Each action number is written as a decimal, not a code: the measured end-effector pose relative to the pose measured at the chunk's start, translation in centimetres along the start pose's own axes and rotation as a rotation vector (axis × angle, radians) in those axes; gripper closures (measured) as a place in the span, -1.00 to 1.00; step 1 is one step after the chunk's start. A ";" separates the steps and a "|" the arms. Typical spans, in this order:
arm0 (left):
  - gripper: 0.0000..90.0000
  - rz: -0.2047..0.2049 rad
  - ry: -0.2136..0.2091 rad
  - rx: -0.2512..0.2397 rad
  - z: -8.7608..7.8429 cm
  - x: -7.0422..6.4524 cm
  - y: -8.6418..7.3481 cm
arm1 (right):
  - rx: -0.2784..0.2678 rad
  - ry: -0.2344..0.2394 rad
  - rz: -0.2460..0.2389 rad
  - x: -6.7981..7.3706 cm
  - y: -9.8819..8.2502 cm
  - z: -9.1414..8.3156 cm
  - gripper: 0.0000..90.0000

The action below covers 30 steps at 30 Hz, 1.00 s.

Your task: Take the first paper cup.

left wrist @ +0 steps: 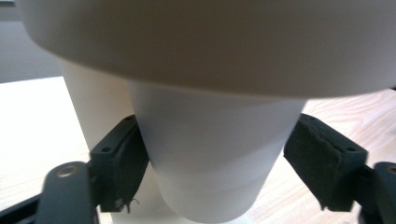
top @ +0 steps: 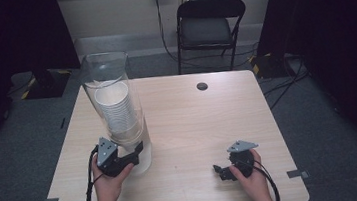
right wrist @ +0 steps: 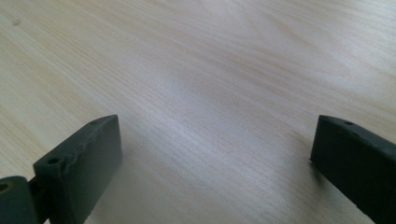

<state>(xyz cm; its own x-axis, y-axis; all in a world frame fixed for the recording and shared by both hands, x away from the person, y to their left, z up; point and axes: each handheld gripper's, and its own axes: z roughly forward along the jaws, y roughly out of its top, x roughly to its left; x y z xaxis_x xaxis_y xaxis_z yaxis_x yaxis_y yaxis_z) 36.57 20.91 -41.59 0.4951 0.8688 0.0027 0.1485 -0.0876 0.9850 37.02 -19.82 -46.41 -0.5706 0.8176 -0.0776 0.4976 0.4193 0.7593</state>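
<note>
From the high view my left gripper [top: 136, 152] sits at the foot of the clear dispenser [top: 115, 99], right gripper [top: 222, 171] idle well right of it; its own view shows jaws clamping the bottom cup [left wrist: 212, 158], so next I pull it out downward; right gripper view: jaws agape.
</note>
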 end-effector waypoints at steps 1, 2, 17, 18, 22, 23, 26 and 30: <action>-0.47 -0.010 -0.003 -0.007 0.2 0.0 -0.1 | 0.000 0.000 0.000 0.0 0.0 0.0 -0.97; -0.40 0.006 0.007 0.004 0.3 0.1 -0.2 | 0.000 0.000 0.000 0.0 0.0 0.0 -0.97; -0.29 0.035 0.025 -0.006 0.7 0.1 -0.4 | 0.000 0.000 0.000 0.0 0.0 0.0 -0.97; -0.28 0.037 0.024 -0.010 0.7 0.1 -0.5 | 0.000 0.000 0.000 0.0 0.0 0.0 -0.97; -0.27 0.041 0.030 -0.005 0.7 0.0 -0.5 | 0.000 0.000 0.000 0.0 0.0 0.0 -0.97; -0.26 0.043 0.031 -0.005 0.7 0.0 -0.5 | 0.000 0.000 0.000 0.0 0.0 0.0 -0.97; -0.26 0.049 0.034 -0.007 0.7 0.0 -0.5 | 0.000 0.000 0.000 0.0 0.0 0.0 -0.97; -0.24 0.058 0.042 -0.014 0.7 0.1 -0.6 | 0.000 0.000 0.000 0.0 0.0 0.0 -0.97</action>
<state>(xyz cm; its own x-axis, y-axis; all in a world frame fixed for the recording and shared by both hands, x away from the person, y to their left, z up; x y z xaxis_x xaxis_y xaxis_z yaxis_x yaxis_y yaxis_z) 37.09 20.68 -42.30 0.4665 0.8820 0.0668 0.1085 -0.1320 0.9853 37.02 -19.81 -46.41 -0.5706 0.8176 -0.0775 0.4978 0.4193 0.7592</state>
